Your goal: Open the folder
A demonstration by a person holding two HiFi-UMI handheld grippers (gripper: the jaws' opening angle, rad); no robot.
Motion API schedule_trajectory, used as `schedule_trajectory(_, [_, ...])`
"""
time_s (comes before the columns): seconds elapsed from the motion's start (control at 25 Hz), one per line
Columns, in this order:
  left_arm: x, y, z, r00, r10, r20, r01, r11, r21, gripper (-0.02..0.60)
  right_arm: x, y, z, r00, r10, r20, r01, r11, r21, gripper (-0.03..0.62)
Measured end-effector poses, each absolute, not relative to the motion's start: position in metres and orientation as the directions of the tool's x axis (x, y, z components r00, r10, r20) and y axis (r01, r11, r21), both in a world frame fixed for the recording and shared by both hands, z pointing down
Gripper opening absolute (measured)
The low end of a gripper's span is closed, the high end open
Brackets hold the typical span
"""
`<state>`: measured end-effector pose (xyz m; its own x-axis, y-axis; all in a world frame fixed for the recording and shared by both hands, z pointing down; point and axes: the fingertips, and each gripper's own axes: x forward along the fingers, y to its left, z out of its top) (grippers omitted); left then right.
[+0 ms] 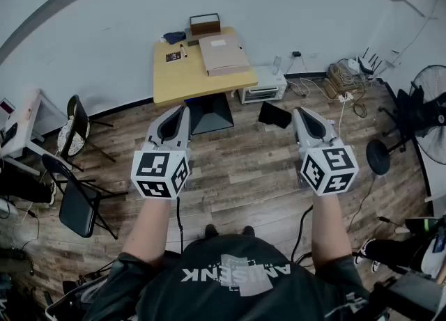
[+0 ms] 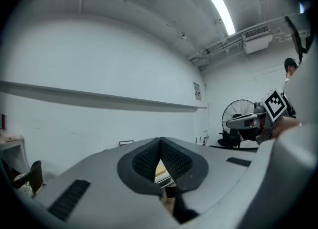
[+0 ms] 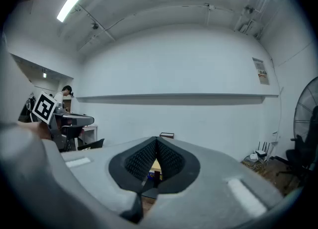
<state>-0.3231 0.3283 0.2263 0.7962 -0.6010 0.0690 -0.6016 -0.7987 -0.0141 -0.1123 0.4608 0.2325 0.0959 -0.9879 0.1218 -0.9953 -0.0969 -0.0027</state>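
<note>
A beige folder [image 1: 224, 53] lies shut on the right half of a small yellow wooden table [image 1: 182, 79] against the far wall. Both grippers hang in the air well short of the table, over the wooden floor. My left gripper [image 1: 182, 109] is shut with nothing in it, its tips meeting in the left gripper view [image 2: 159, 139]. My right gripper [image 1: 298, 111] is shut and empty too, jaws touching at the tip in the right gripper view [image 3: 157, 139]. A sliver of the yellow table [image 3: 155, 166] shows through its pads.
A brown box [image 1: 204, 24], a dark blue object [image 1: 173, 36] and a small dark card [image 1: 173, 56] share the table. A black stand [image 1: 208, 112] sits under it, a white appliance [image 1: 263, 91] beside it. Folding chairs [image 1: 78, 205] stand left; a fan [image 1: 426, 97] and cables [image 1: 345, 83] right.
</note>
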Motion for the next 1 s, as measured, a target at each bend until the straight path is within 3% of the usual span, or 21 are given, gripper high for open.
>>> schedule_trajectory(1.0, [-0.341,0.294,0.231,0.825,-0.563,0.047,-0.564,-0.826,0.007,0.002,-0.137,0.432,0.235,0.115,-0.987,0.115,-0.992,-0.12,-0.033,0.003])
